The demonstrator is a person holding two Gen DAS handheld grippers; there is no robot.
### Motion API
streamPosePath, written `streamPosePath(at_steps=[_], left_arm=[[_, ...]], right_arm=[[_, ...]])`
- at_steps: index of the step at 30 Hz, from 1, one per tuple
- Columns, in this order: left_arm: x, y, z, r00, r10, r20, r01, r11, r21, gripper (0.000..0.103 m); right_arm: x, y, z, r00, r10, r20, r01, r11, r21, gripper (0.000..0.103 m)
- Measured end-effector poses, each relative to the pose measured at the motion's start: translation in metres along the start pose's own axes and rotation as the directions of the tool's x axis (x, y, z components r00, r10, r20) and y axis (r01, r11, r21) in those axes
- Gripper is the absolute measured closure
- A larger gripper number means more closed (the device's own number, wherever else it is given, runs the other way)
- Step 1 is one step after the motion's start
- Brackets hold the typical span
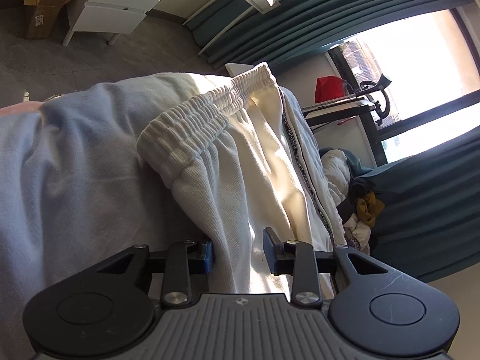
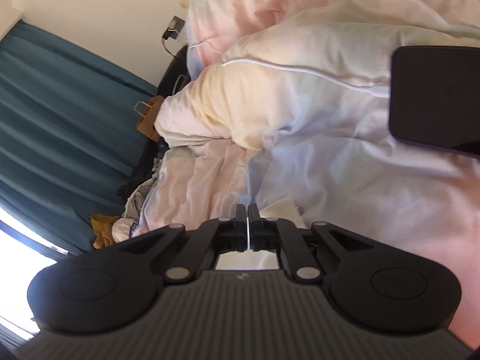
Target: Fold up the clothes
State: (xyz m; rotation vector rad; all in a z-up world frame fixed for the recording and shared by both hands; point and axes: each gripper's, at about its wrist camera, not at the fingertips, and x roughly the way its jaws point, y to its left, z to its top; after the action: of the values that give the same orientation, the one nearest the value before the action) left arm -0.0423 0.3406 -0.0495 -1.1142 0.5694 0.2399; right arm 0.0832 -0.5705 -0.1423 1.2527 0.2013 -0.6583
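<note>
White knit trousers [image 1: 240, 165] lie on the pale blue bedding [image 1: 75, 165], their ribbed elastic waistband [image 1: 195, 126] at the far end. A black printed tape runs down their right side. My left gripper [image 1: 240, 253] has its blue pads [image 1: 270, 252] on either side of a gathered fold of the trousers, and the folds run into the jaws. In the right wrist view my right gripper [image 2: 248, 213] is shut, with a thin white edge of cloth pinched between the pads. A cream corner of cloth [image 2: 285, 210] sticks out beside its right finger.
A pink and white duvet [image 2: 300, 105] is heaped ahead, with a black tablet [image 2: 435, 99] and a white cable [image 2: 300, 69] on it. Teal curtains [image 1: 330, 15], a heap of clothes [image 1: 360, 204], white drawers [image 1: 120, 3], a cardboard box [image 1: 45, 9] and a paper bag [image 2: 148, 118] surround the bed.
</note>
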Motion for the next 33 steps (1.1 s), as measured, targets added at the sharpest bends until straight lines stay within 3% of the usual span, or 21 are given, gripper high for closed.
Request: streamPosePath(at_steps=[3,7,12,14,24,27,29,33], left_arm=[[-0.001,0.000,0.000,1.000,-0.001,-0.003,0.001,1.000,-0.002,0.065],[0.001,0.002,0.001,1.000,0.011,-0.011,-0.012,1.000,-0.016,0.057],[0.003,0.005,0.003,1.000,0.024,-0.009,-0.025,0.999,-0.034,0.054],[0.003,0.006,0.004,1.000,0.020,-0.008,-0.020,0.999,-0.045,0.054],[0.004,0.013,0.007,1.000,0.011,0.014,-0.010,0.996,-0.090,0.054],[0.002,0.014,0.009,1.000,0.012,0.028,-0.010,0.995,-0.102,0.053],[0.001,0.016,0.009,1.000,0.005,0.031,-0.002,0.994,-0.111,0.051],[0.003,0.016,0.010,1.000,0.000,0.022,0.002,0.994,-0.109,0.051]], right_arm=[[-0.001,-0.022,0.008,0.999,-0.039,-0.021,0.041,0.995,0.094,0.097],[0.013,-0.028,0.002,0.991,-0.063,-0.115,0.076,0.991,0.107,0.093],[0.015,-0.025,-0.004,0.992,-0.062,-0.108,0.072,0.993,0.096,0.057],[0.015,-0.027,-0.005,0.994,-0.046,-0.104,0.057,0.992,0.110,0.051],[0.011,-0.018,-0.012,0.996,-0.026,-0.090,0.036,0.993,0.108,0.051],[0.001,-0.008,-0.010,0.999,-0.034,-0.011,0.035,0.998,0.053,0.051],[0.007,0.001,-0.009,0.999,-0.016,-0.035,0.016,1.000,-0.007,0.051],[0.023,0.002,-0.016,0.988,-0.089,-0.125,0.084,0.995,-0.044,0.051]])
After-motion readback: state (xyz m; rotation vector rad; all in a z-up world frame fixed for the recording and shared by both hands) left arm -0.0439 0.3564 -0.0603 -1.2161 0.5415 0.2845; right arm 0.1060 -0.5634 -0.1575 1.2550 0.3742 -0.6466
